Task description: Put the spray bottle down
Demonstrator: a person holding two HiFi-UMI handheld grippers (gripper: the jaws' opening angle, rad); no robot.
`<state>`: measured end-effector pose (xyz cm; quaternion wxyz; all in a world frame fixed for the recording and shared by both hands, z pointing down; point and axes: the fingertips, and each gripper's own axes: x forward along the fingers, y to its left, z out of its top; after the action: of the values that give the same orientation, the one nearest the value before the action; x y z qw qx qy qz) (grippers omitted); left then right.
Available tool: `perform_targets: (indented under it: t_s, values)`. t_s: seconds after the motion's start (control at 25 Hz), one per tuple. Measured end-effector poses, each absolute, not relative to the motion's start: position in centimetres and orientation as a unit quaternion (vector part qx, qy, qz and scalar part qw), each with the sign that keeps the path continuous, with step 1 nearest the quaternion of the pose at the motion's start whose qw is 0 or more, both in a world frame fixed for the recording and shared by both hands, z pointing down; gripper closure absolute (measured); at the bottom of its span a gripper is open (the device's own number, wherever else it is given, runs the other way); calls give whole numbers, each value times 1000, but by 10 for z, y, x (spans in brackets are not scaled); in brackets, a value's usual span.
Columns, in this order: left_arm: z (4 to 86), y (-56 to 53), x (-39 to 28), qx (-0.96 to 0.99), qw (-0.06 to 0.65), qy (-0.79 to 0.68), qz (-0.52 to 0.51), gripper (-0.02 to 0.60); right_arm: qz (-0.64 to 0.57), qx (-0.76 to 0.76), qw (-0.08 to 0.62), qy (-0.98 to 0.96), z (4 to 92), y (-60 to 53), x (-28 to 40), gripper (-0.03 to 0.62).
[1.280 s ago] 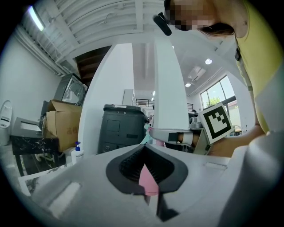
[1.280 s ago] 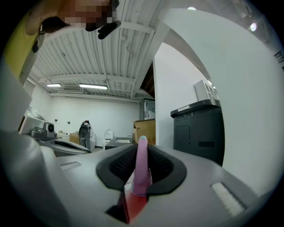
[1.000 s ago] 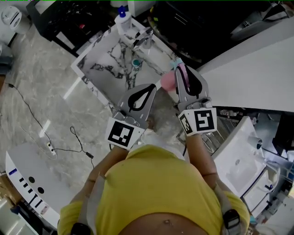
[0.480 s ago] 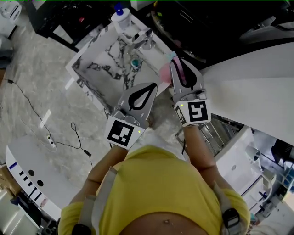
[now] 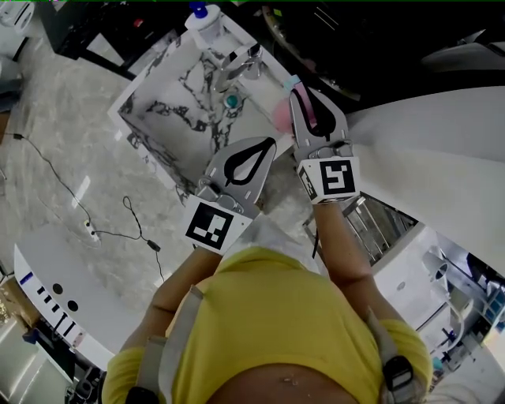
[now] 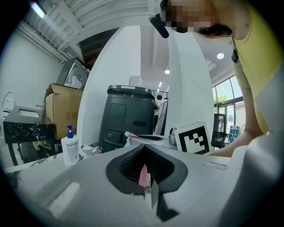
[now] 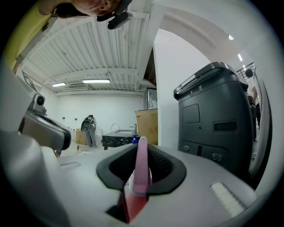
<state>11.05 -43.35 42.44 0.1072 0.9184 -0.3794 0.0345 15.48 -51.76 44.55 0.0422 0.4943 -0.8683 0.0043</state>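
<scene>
While clamped, spray bottle (image 5: 281, 119) (right tool (image 5: 296, 93)), basin edge (image 5: 128, 109)

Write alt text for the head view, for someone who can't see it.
A person in a yellow shirt, seen from above, holds a pink spray bottle in the shut right gripper by the corner of a marble-patterned sink. The left gripper, shut and empty, is beside it. A faucet and a blue-topped pump bottle stand at the sink's far side.

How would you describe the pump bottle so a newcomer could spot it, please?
Find the white, black-veined marble basin. At its far corner, past the chrome tap, stands the white pump bottle; its dark blue pump head marks it out.
</scene>
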Motion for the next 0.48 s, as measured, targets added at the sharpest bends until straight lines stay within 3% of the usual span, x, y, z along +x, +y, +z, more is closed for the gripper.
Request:
perform_targets:
  t_s: [0.48]
  values:
    - [434, -452, 103, 913, 115, -390, 39, 577, 6, 489, 50, -871, 452, -534, 143, 528]
